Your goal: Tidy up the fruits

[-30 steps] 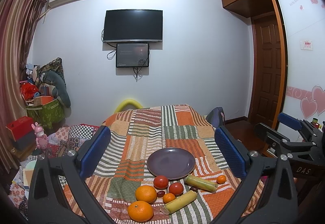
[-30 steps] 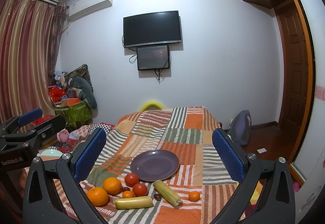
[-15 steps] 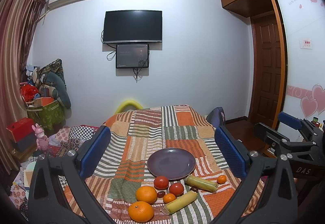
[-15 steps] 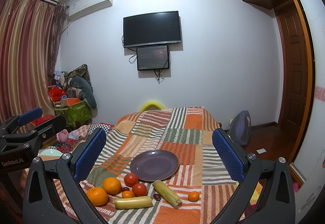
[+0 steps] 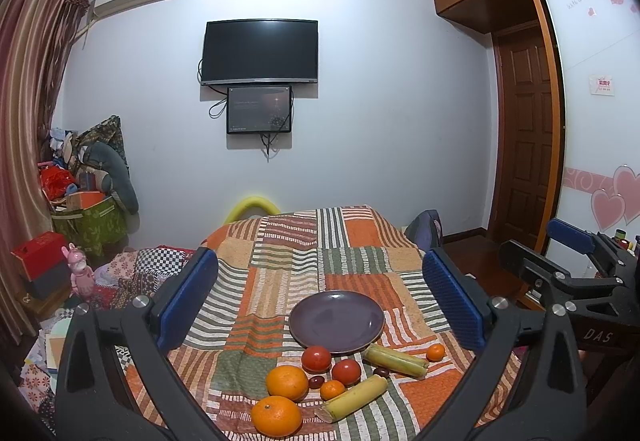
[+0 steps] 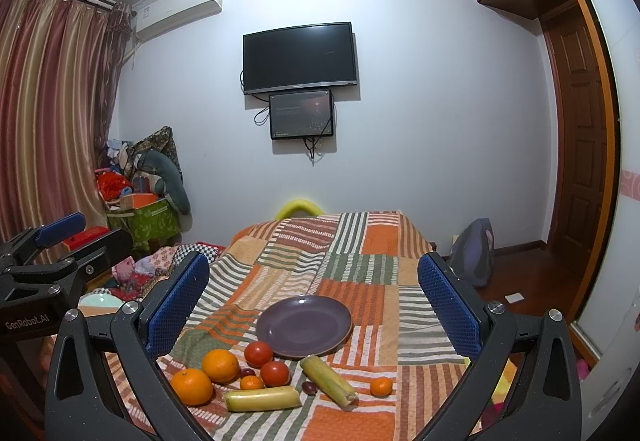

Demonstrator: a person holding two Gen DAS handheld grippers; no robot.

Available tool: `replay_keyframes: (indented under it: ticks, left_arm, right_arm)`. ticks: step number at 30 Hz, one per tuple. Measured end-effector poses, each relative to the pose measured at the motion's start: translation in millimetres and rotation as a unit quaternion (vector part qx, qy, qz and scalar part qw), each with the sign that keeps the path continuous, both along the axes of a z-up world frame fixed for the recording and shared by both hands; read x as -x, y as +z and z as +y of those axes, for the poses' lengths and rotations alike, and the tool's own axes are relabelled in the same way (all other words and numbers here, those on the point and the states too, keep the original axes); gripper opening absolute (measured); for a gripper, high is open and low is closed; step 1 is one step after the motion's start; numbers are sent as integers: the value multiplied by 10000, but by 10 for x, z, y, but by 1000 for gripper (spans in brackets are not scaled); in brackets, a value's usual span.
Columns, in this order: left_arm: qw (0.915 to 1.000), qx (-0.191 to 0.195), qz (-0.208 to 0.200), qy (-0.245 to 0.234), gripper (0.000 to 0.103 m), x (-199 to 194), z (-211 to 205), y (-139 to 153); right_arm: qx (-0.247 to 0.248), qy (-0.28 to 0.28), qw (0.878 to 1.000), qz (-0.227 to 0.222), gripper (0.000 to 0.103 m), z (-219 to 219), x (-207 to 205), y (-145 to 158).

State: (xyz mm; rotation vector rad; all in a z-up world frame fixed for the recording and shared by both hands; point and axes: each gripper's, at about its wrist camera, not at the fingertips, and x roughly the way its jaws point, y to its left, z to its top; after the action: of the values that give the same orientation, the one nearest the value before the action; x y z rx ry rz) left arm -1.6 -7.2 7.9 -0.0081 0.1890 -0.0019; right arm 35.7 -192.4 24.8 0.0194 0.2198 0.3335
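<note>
An empty purple plate [image 5: 336,321] [image 6: 304,325] sits on the striped patchwork cloth. In front of it lie two large oranges [image 5: 276,415] [image 6: 191,386], two red tomatoes [image 5: 316,359] [image 6: 259,353], two small tangerines [image 5: 435,352] [image 6: 381,386], two yellow-green cane pieces [image 5: 352,397] [image 6: 329,381] and small dark fruits [image 5: 316,382]. My left gripper [image 5: 320,297] is open and empty, held above and behind the fruits. My right gripper [image 6: 312,297] is open and empty too, to the right of the left one.
The cloth-covered table [image 5: 280,281] drops off at both sides. A pile of bags and boxes [image 5: 80,201] stands at the far left. A backpack [image 6: 474,253] lies on the floor at the right, near a wooden door [image 5: 524,145].
Both views have shifted only very slightly. The fruits and plate have not moved, and both grippers stay open.
</note>
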Motion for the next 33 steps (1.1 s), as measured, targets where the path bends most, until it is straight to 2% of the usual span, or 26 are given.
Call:
replay_keyframes:
  ticks: [17,24,26,30,33]
  left_arm:
    - [10000,-51,53,14,103,-48,-7,-61]
    - [9995,108,298,85,103,-205,137,-150]
    - [9990,154,403,113,101,-261,199,-189]
    - [9972,203,692,180,88,-409,322,-294]
    - [9949,259,950,216,87,-536,430,-405]
  right_arm:
    - [14,6,9999,161,103,-6,-92,-55]
    - [230,56,9992,314,103,27,-221,-172]
    - [294,76,9989,369,99,36,-261,-200]
    - [413,208,9971,611,88,50,-388,-296]
    - [542,269,9949,803,80,58,-481,-394]
